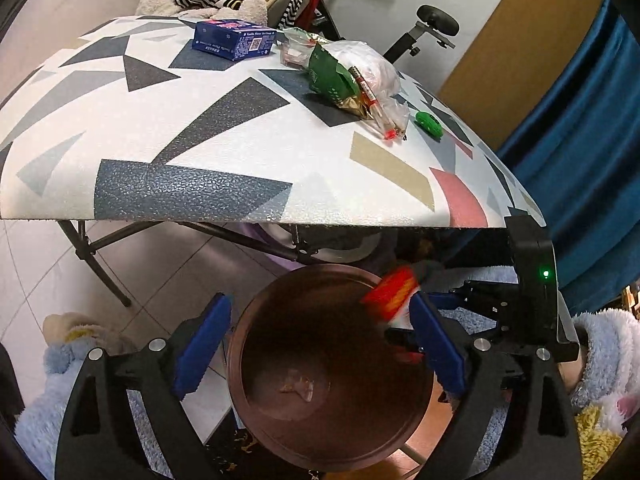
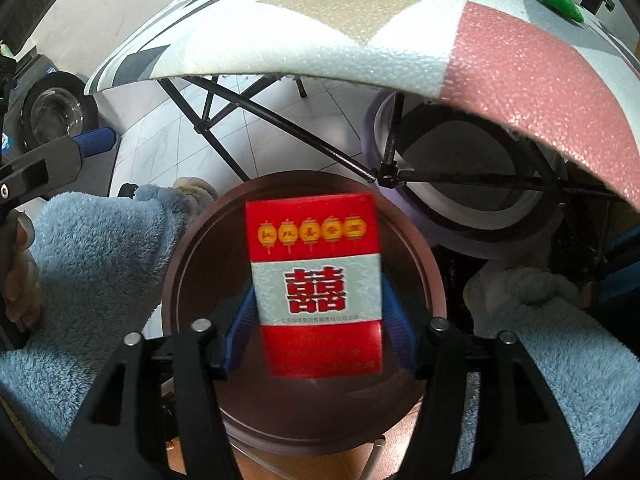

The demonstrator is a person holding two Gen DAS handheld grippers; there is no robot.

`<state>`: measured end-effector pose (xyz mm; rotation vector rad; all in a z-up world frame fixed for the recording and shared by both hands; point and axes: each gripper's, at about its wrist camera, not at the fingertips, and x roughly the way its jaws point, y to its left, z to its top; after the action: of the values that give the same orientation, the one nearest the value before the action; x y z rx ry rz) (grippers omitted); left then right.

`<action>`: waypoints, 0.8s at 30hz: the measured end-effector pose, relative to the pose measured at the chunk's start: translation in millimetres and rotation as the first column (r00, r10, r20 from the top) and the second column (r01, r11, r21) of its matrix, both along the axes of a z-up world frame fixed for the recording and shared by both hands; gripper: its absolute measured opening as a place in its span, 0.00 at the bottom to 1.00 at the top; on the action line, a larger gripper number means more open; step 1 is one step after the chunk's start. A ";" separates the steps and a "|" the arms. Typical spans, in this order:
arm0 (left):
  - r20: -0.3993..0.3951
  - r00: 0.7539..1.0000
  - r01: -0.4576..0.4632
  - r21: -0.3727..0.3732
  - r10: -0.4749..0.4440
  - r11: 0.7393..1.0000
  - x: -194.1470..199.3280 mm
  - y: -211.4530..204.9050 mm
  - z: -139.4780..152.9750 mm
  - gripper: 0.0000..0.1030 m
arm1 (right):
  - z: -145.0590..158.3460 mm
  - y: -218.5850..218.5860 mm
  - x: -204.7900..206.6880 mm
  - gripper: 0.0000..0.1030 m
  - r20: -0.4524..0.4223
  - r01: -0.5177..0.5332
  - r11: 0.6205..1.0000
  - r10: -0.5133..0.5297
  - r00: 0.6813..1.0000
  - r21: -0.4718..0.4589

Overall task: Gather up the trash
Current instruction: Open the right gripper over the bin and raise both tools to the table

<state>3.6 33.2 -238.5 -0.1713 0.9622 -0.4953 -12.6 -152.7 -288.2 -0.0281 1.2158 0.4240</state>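
Glossy red cardboard pack (image 2: pixel 316 284), smooth brown plastic bin (image 1: pixel 332 372), pebbled matt tablecloth (image 1: pixel 224 128).

Black claw (image 2: pixel 316 328), blue pads (image 2: pixel 240 332) (ribbed), fluffy pale-blue sleeves (image 2: pixel 96 248).

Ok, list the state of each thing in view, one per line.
Right hand-held gripper: shut on red cigarette pack.
Red cigarette pack: held upright above the bin.
Left hand-held gripper: open, straddling the bin's rim.
Brown bin: open, nearly empty, one scrap at bottom.
Blue box: closed, on table.
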 end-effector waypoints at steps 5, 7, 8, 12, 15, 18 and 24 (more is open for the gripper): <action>0.013 1.000 -0.006 0.006 0.006 1.000 -2.1 0.3 2.6 0.90 | 4.5 0.2 0.0 0.86 0.024 0.005 1.000 -0.005 1.000 -0.003; 0.025 1.000 -0.012 0.013 0.011 1.000 -3.8 0.6 4.5 0.91 | 10.1 -3.8 -0.6 0.93 0.046 0.015 1.000 -0.015 0.999 0.011; 0.029 1.000 -0.013 0.014 0.013 1.000 -4.1 0.5 5.2 0.91 | 14.9 -7.0 -1.2 0.93 0.063 0.022 0.999 -0.024 0.998 0.027; 0.053 0.998 -0.022 0.025 0.021 0.999 -6.5 0.5 9.2 0.94 | 30.3 -17.7 -4.5 0.94 0.116 0.051 0.996 -0.059 0.992 0.073; 0.069 0.997 -0.026 0.030 0.024 0.999 -7.6 0.5 12.4 0.94 | 40.1 -23.6 -7.1 0.94 0.154 0.069 0.993 -0.083 0.985 0.097; 0.080 0.996 -0.036 0.033 0.033 0.999 -8.1 1.6 14.2 0.94 | 47.5 -28.5 -6.4 0.94 0.186 0.082 0.991 -0.101 0.977 0.108; 0.106 0.991 -0.081 0.026 0.078 0.996 -7.7 9.4 19.0 0.94 | 59.7 -31.1 -9.2 0.95 0.241 0.090 0.991 -0.111 0.964 0.097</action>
<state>-4.0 42.6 -219.6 -0.1545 0.8563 -0.4124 -21.8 -183.9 -228.5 0.0534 0.9487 0.3710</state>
